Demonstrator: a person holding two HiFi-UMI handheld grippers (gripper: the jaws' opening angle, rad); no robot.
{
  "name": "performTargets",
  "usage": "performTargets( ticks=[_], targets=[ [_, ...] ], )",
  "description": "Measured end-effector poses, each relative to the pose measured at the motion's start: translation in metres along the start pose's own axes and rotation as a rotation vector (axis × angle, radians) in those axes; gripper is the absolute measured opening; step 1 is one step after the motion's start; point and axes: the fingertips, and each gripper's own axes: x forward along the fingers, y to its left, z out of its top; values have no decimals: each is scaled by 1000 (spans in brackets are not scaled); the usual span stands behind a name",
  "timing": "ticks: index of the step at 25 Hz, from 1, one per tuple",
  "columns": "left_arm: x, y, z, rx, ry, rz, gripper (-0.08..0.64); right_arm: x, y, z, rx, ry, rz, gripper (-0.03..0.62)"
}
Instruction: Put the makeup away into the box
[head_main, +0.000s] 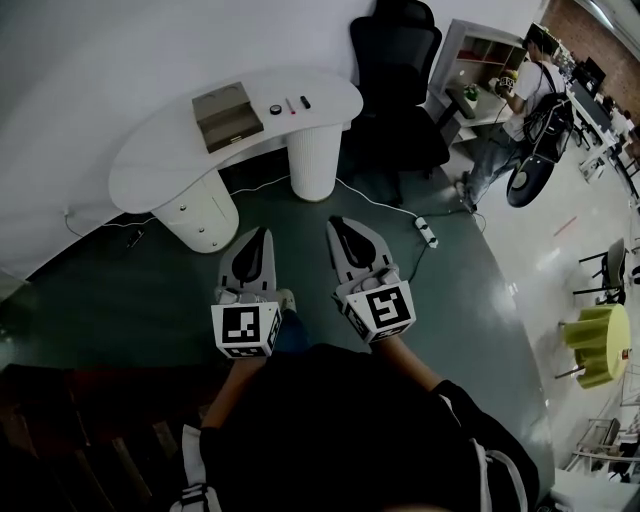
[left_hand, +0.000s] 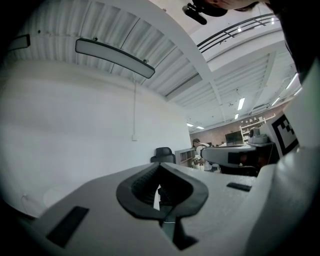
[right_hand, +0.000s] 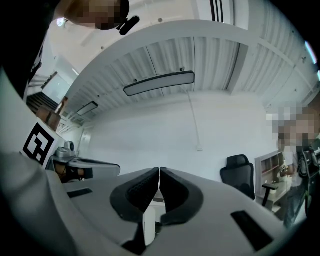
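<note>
A brownish box with its lid down sits on a curved white table at the far side of the room. To its right lie small makeup items: a round compact, a thin stick and a small black piece. My left gripper and right gripper are held side by side over the dark floor, well short of the table. Both are shut with nothing between the jaws. In the left gripper view the left gripper faces a bare white wall; the right gripper does too.
A black office chair stands right of the table. A white cable and power strip lie on the floor. A person stands by shelves at the back right. A yellow-green round stool is far right, dark wooden boards lower left.
</note>
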Motion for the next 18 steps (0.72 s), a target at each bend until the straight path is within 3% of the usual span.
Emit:
performTargets(
  ticks=[5, 12, 18],
  targets=[
    [53, 36, -13, -17, -1, -19, 3, 59, -15, -22, 6, 37, 19, 28],
    [136, 104, -30, -9, 24, -26, 3, 165, -47, -52, 40, 88, -26, 75],
    [207, 157, -52, -46, 44, -61, 3, 249, -73, -81, 53, 108, -57, 100]
  ],
)
